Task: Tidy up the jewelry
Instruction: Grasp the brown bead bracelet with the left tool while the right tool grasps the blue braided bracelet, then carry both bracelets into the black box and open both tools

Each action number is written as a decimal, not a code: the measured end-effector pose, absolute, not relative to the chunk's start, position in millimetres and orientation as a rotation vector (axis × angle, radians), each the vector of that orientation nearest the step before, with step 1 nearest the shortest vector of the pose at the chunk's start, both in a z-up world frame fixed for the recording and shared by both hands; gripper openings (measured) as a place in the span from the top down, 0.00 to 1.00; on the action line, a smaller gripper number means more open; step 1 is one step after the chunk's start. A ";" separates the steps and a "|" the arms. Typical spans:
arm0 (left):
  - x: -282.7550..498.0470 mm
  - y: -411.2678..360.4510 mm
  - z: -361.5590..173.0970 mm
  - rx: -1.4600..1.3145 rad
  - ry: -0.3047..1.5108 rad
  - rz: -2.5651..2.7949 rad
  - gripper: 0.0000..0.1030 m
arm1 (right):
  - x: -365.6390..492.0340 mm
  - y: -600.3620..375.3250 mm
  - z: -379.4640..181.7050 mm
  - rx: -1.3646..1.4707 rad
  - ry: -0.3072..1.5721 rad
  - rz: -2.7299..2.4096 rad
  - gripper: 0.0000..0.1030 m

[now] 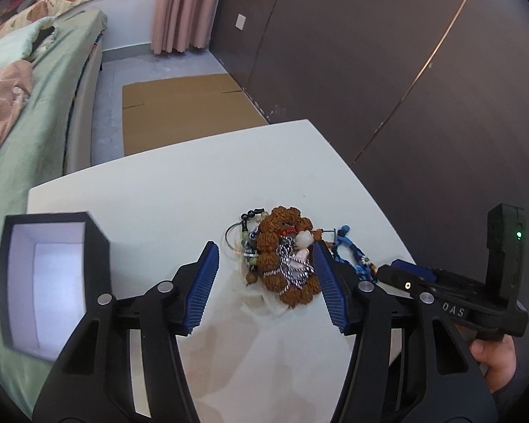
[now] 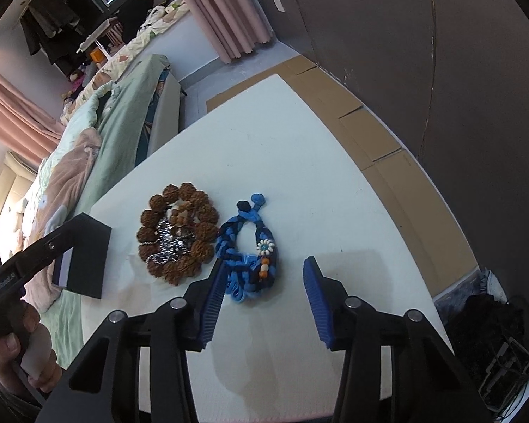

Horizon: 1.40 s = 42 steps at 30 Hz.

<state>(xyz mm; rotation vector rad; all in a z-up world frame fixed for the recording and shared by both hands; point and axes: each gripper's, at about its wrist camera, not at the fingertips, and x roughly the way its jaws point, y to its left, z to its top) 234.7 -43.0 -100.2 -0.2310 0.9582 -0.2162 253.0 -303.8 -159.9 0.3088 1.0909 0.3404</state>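
A pile of jewelry lies on the white table [image 1: 180, 190]: a brown knobbly bead bracelet [image 1: 282, 275] with a silver chain and pale stones on it, dark bead strings [image 1: 248, 234] behind it, and a blue braided bracelet [image 1: 352, 257] to its right. My left gripper [image 1: 264, 282] is open, its jaws either side of the brown bracelet. An open black box [image 1: 49, 282] with a white inside stands at the table's left edge. In the right wrist view my right gripper [image 2: 264, 296] is open just in front of the blue braided bracelet [image 2: 247, 261], with the brown bracelet [image 2: 180, 232] to its left.
The black box [image 2: 88, 257] sits at the table's left edge beside a bed with green bedding [image 1: 38, 112]. Flat cardboard [image 1: 183, 112] lies on the floor beyond the table. A dark wall [image 1: 388, 53] runs along the right.
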 end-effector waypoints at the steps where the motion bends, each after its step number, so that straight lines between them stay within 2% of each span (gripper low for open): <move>1: 239.0 -44.8 -102.8 -0.228 0.964 -0.221 0.45 | 254.8 -303.0 -162.5 0.311 1.095 0.343 0.59; 10: 281.2 -64.0 -125.6 -0.175 1.018 -0.246 0.48 | 262.9 -290.9 -178.3 0.282 1.110 0.350 0.65; 12: 288.8 -70.9 -130.6 -0.153 1.033 -0.253 0.49 | 265.1 -290.3 -179.8 0.283 1.107 0.354 0.72; 15: 294.2 -78.9 -138.1 -0.115 1.063 -0.256 0.58 | 268.8 -287.3 -182.3 0.292 1.107 0.370 0.79; 17: 297.6 -81.6 -143.1 -0.099 1.095 -0.250 0.71 | 270.2 -285.5 -182.3 0.285 1.098 0.382 0.83; 18: 298.6 -82.9 -144.7 -0.090 1.109 -0.247 0.74 | 270.5 -285.1 -182.2 0.287 1.097 0.387 0.86; 23: 287.5 -82.9 -126.3 -0.080 1.075 -0.235 0.75 | 269.2 -289.6 -182.9 0.295 1.091 0.388 0.88; 24: 285.0 -82.9 -121.2 -0.079 1.067 -0.233 0.81 | 268.3 -291.0 -182.9 0.296 1.089 0.386 0.89; 42: 229.6 -55.6 -27.6 -0.181 0.895 -0.249 0.81 | 242.2 -313.6 -145.9 0.386 0.981 0.390 0.90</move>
